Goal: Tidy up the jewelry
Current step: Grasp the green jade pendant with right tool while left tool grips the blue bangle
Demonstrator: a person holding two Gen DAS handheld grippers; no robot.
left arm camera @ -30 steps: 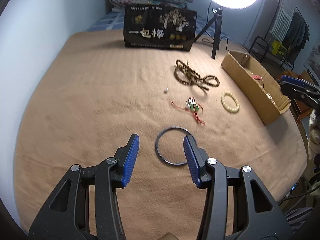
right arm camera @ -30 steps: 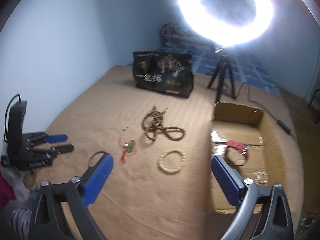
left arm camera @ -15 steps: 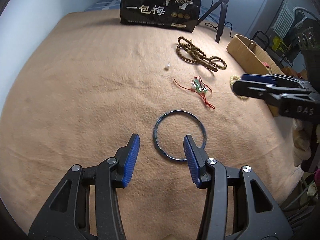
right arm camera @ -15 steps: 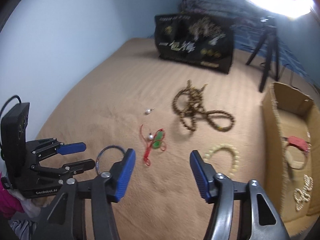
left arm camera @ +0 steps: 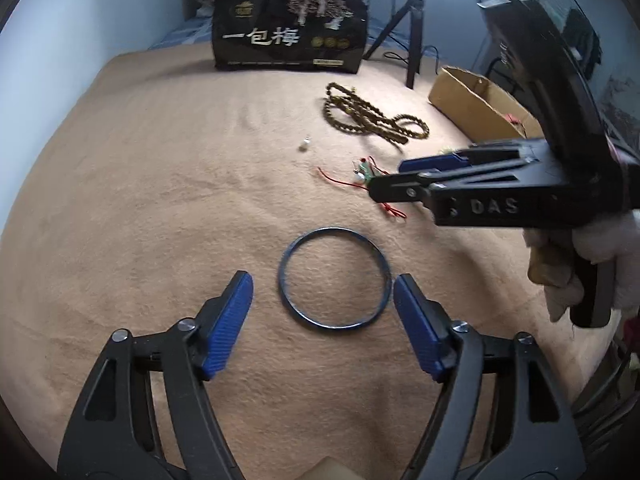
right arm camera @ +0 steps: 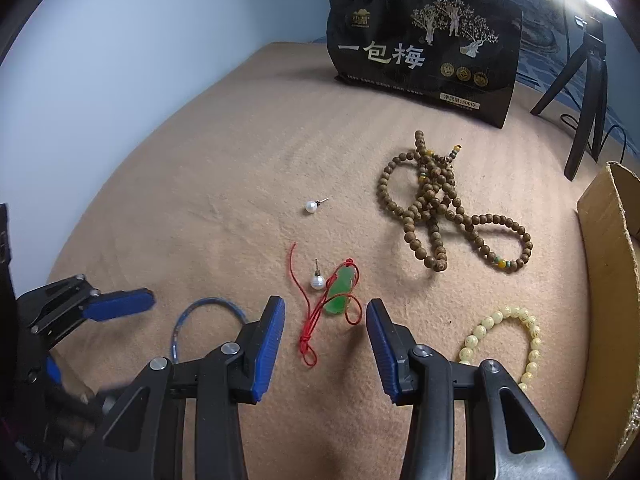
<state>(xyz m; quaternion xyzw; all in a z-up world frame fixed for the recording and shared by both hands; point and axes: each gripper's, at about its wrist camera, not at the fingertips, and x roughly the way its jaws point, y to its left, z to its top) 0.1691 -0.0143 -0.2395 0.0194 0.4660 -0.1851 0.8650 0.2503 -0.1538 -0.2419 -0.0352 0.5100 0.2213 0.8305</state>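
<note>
A dark blue bangle (left arm camera: 334, 277) lies flat on the tan cloth, and my open, empty left gripper (left arm camera: 323, 300) straddles its near half. The bangle also shows in the right wrist view (right arm camera: 208, 324), partly hidden by a finger. My right gripper (right arm camera: 325, 330) is open and empty, low over a green jade pendant on a red cord (right arm camera: 340, 292), with a pearl earring (right arm camera: 317, 280) beside it. In the left wrist view the right gripper (left arm camera: 394, 178) covers part of that pendant (left arm camera: 362, 172). A second pearl earring (right arm camera: 311, 206), a brown bead necklace (right arm camera: 436, 206) and a yellow bead bracelet (right arm camera: 504, 344) lie apart.
A cardboard box (left arm camera: 476, 100) stands at the right edge of the cloth, also in the right wrist view (right arm camera: 612, 280). A black printed bag (right arm camera: 424, 48) stands at the back beside a ring-light tripod (right arm camera: 588, 92). A pale blue wall runs along the left.
My right gripper has swung left from the box and come down over the jade pendant. My left gripper has opened wider and moved closer around the blue bangle.
</note>
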